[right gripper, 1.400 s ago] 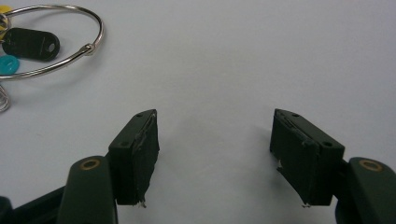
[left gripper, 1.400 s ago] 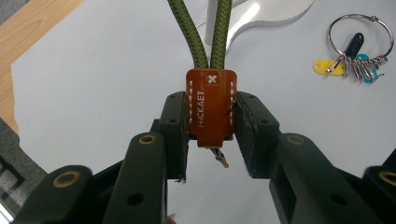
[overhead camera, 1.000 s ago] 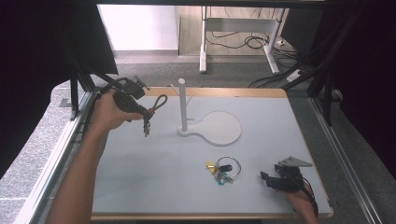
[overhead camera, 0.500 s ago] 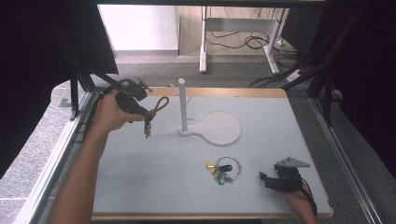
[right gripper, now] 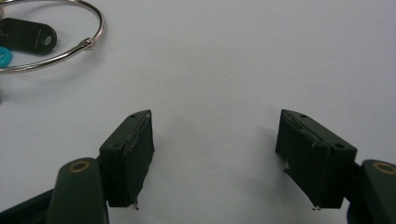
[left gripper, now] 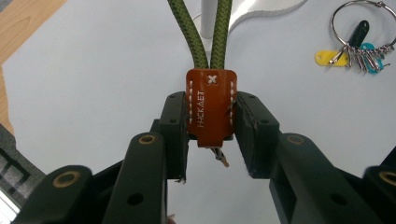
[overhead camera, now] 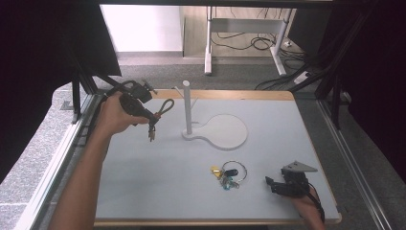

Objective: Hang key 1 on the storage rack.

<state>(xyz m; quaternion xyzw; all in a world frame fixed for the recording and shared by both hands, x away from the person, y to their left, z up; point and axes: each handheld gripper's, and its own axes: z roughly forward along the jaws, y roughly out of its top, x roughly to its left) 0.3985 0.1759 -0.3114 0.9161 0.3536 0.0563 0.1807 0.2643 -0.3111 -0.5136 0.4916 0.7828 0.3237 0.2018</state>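
- Right gripper (overhead camera: 275, 185): rests low at the near right corner of the table (overhead camera: 143, 191). In the right gripper view its jaws stand wide apart with bare table surface between them; nothing is grasped.
- Key ring (overhead camera: 231, 172): lies flat on the table just left of the right gripper, apart from it. It carries a black fob, a yellow tag and a teal tag.
- Left gripper (left gripper: 211, 130): raised above the far left part of the table. Its jaws are clenched on the brown leather tab (left gripper: 211, 105) of a green cord loop (overhead camera: 165, 106).
- The cord runs from the tab toward the stand.
- Stand (overhead camera: 187, 108): a white upright post on a flat rounded base, at the far middle of the table, near the cord loop.
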